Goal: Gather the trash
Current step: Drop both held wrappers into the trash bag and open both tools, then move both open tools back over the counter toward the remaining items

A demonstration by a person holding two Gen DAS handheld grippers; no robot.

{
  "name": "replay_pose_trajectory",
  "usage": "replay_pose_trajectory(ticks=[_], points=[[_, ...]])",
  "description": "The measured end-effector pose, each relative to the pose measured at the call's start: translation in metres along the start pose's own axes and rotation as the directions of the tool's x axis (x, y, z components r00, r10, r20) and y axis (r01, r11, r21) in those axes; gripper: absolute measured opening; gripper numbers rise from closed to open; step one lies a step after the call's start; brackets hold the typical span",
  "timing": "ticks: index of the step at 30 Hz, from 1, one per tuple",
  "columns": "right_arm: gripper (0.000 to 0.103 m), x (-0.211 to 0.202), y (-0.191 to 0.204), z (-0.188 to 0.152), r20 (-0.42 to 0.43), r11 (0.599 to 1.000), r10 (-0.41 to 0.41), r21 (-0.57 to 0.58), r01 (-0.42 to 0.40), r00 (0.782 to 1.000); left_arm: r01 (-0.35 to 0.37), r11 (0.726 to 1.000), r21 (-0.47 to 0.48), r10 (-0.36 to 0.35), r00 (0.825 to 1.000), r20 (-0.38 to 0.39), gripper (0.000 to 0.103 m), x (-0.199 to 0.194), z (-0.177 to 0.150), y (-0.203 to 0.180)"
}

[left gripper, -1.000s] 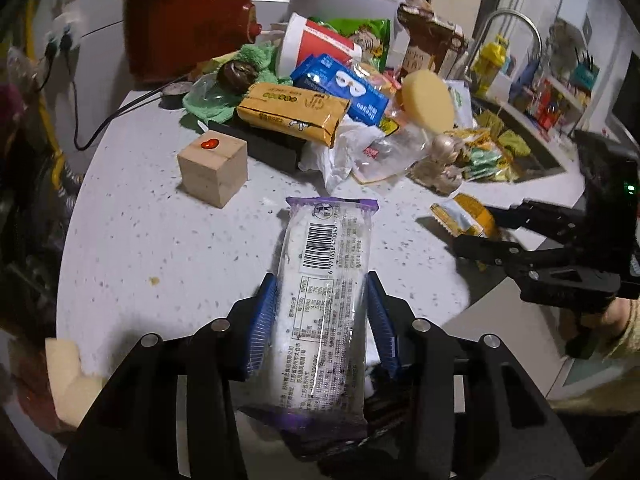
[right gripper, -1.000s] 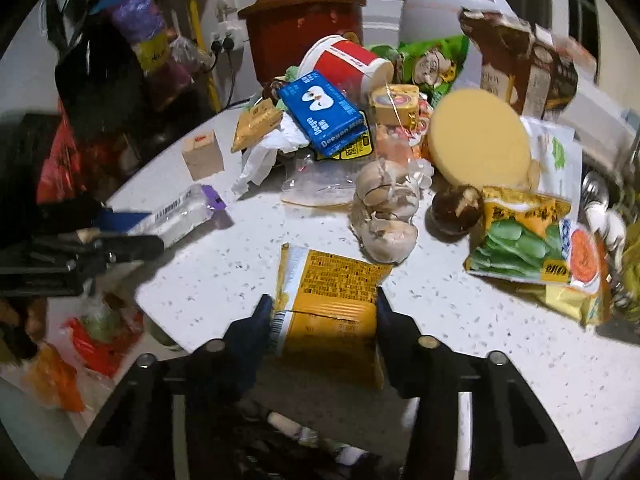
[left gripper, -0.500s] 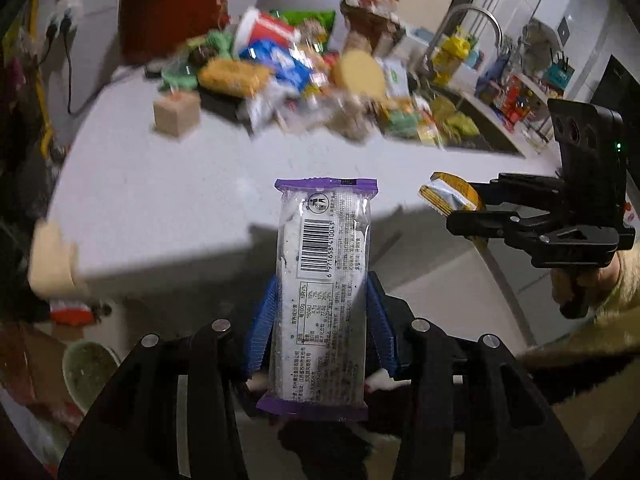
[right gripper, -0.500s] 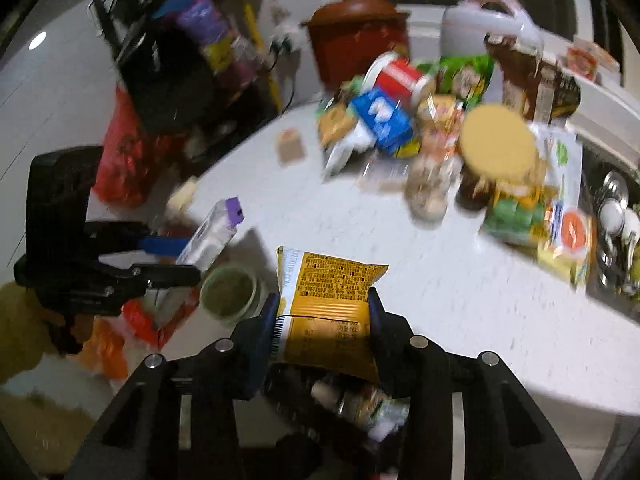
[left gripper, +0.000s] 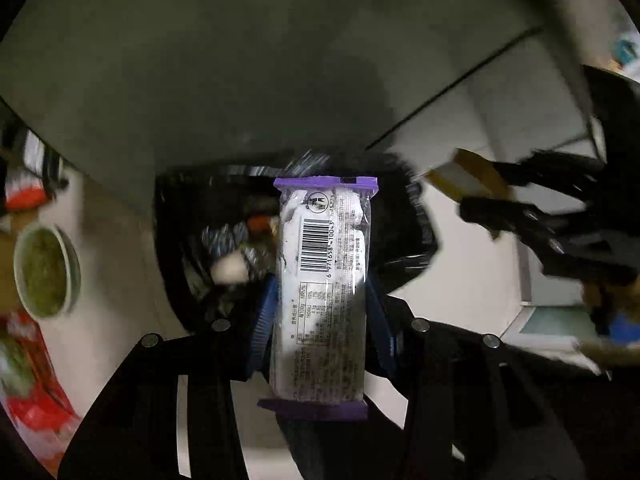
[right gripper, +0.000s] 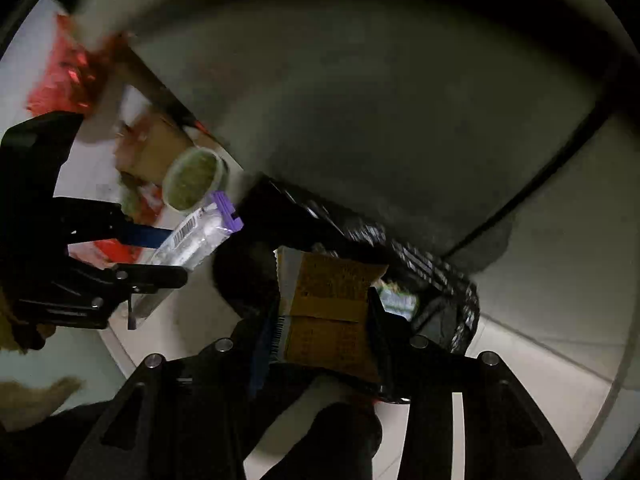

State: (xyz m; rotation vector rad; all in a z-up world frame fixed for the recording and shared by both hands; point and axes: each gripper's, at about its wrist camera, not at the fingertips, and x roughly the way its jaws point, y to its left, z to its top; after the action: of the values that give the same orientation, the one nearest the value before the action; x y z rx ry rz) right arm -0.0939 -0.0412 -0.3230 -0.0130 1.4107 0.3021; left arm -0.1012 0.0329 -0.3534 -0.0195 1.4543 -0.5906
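Observation:
My left gripper [left gripper: 322, 312] is shut on a clear snack wrapper with purple ends and a barcode [left gripper: 324, 264]. It hangs above the open black trash bag [left gripper: 192, 208] on the floor. My right gripper [right gripper: 324, 320] is shut on a yellow wrapper [right gripper: 332, 300], also over the black bag [right gripper: 440, 276]. In the left wrist view the right gripper [left gripper: 492, 196] is at the right with the yellow wrapper [left gripper: 468, 176]. In the right wrist view the left gripper [right gripper: 168, 252] is at the left with the purple-ended wrapper [right gripper: 196, 240].
A round tub of green stuff [left gripper: 46, 272] stands on the floor left of the bag; it also shows in the right wrist view [right gripper: 194, 180]. Red packaging [left gripper: 28, 376] lies nearby. The grey cabinet front [left gripper: 260, 60] rises behind the bag.
Both grippers have swung down from the counter to the floor, still gripping their wrappers, and now hang over the black trash bag. The counter has left both views.

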Motion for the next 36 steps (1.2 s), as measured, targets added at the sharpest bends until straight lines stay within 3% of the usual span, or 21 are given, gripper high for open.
replay_pose_trajectory(ticks=[3,6,8,9,13,15,17,19,21,22,24,25,28,30,34,36], points=[[0.065,0.034,-0.015,0.001,-0.052,0.997,-0.065,0.036,0.067,0.997,-0.102,0.993,-0.066,0.096,0.991,-0.092,0.045,0.05,0.005,0.023],[0.069,0.049,-0.022,-0.002,-0.067,0.993,-0.109,0.045,0.112,0.992,-0.168,0.984,-0.055,0.162,0.981,-0.11,0.047,0.062,0.006,0.029],[0.073,0.046,-0.021,-0.004,-0.056,0.993,-0.109,0.043,0.111,0.992,-0.195,0.98,-0.026,0.192,0.977,-0.097,0.06,0.059,0.005,0.026],[0.073,0.043,-0.019,-0.004,-0.058,0.994,-0.105,0.036,0.108,0.993,-0.209,0.978,-0.014,0.207,0.975,-0.085,0.061,0.056,0.003,0.023],[0.073,-0.001,-0.015,0.005,-0.014,0.998,-0.059,0.02,0.059,0.998,-0.216,0.976,0.005,0.216,0.976,-0.035,0.061,0.018,0.005,0.005],[0.073,-0.035,-0.008,0.012,0.039,1.0,-0.012,-0.004,0.012,0.999,-0.197,0.98,0.024,0.196,0.98,0.029,0.061,-0.019,0.003,-0.008],[0.074,-0.088,0.01,0.02,0.129,0.997,0.054,-0.056,-0.047,0.99,-0.186,0.982,0.037,0.182,0.978,0.101,0.071,-0.057,0.001,-0.024],[0.088,-0.139,0.025,0.03,0.226,0.991,0.109,-0.102,-0.088,0.968,-0.183,0.983,0.028,0.175,0.966,0.191,0.082,-0.099,0.002,-0.037],[0.097,-0.194,0.038,0.045,0.368,0.982,0.152,-0.163,-0.097,0.917,-0.173,0.985,-0.003,0.167,0.945,0.281,0.089,-0.139,0.005,-0.047],[0.098,-0.214,0.041,0.052,0.431,0.98,0.15,-0.18,-0.078,0.89,-0.168,0.985,-0.025,0.167,0.926,0.338,0.089,-0.161,0.008,-0.05],[0.098,-0.246,0.041,0.075,0.558,0.983,0.118,-0.183,-0.017,0.822,-0.17,0.984,-0.056,0.178,0.894,0.412,0.089,-0.189,0.014,-0.054],[0.098,-0.249,0.037,0.087,0.587,0.987,0.086,-0.161,0.013,0.805,-0.177,0.981,-0.078,0.193,0.871,0.451,0.089,-0.204,0.021,-0.055],[0.095,-0.236,0.021,0.124,0.577,0.995,0.002,-0.086,0.059,0.816,-0.187,0.977,-0.103,0.213,0.829,0.517,0.089,-0.224,0.034,-0.055],[0.09,-0.221,0.009,0.141,0.558,0.997,-0.005,-0.06,0.047,0.83,-0.193,0.974,-0.117,0.225,0.807,0.546,0.089,-0.234,0.041,-0.053],[0.084,-0.191,-0.007,0.168,0.496,0.998,-0.049,-0.013,0.064,0.867,-0.227,0.966,-0.127,0.258,0.778,0.572,0.089,-0.246,0.048,-0.049],[0.081,-0.184,-0.013,0.177,0.485,0.999,-0.027,-0.005,0.033,0.874,-0.241,0.962,-0.129,0.27,0.766,0.584,0.089,-0.25,0.053,-0.047]])
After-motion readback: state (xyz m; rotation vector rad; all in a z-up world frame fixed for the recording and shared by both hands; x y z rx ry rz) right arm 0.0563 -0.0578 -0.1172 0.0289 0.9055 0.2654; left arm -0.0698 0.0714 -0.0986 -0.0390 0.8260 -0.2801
